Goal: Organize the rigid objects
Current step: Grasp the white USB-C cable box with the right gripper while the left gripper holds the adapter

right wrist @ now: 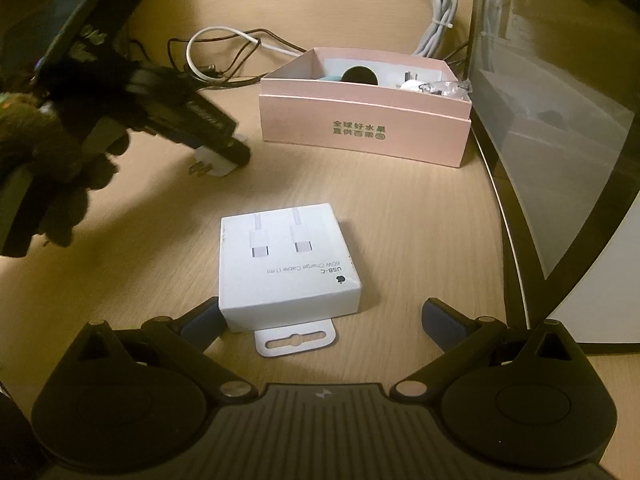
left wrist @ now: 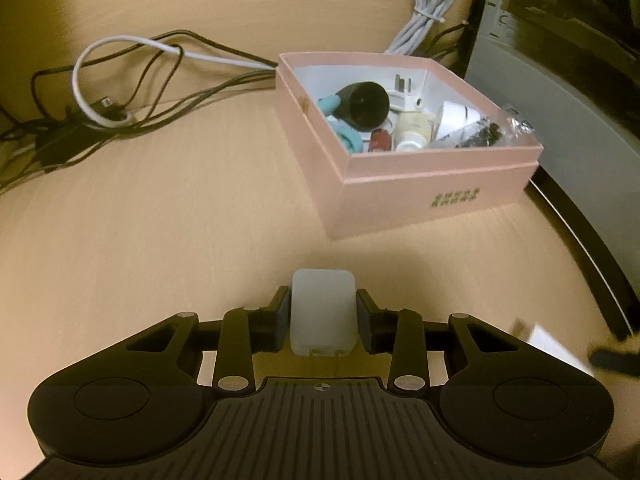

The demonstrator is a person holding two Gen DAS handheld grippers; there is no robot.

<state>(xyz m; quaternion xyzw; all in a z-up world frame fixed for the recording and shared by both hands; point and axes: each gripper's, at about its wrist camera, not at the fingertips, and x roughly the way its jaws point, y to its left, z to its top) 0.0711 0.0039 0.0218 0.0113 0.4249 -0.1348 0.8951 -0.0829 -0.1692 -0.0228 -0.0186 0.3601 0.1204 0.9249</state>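
While the left gripper [left wrist: 323, 314] clamped a white charger plug [left wrist: 323, 312] between its pads, lifted above the wooden desk [left wrist: 160, 220] and pointed toward the pink cardboard box [left wrist: 420, 196], the sorting seemed already well advanced. Inside the box lay a black round piece [left wrist: 366, 105], a teal part [left wrist: 348, 136], a white wall adapter [left wrist: 404, 94], a cream tube [left wrist: 414, 130], a small red item [left wrist: 380, 140] and a crinkled clear packet [left wrist: 486, 130]. Two things were left outside, as I judge: the plug in the left gripper, and the white USB-C cable carton [right wrist: 288, 268] lying flat on the desk. The right gripper [right wrist: 324, 318] stood spread wide around the near end of the carton, gripping nothing; one pad looked just beside its corner. Loose cables [left wrist: 120, 92] stayed behind the box, well apart
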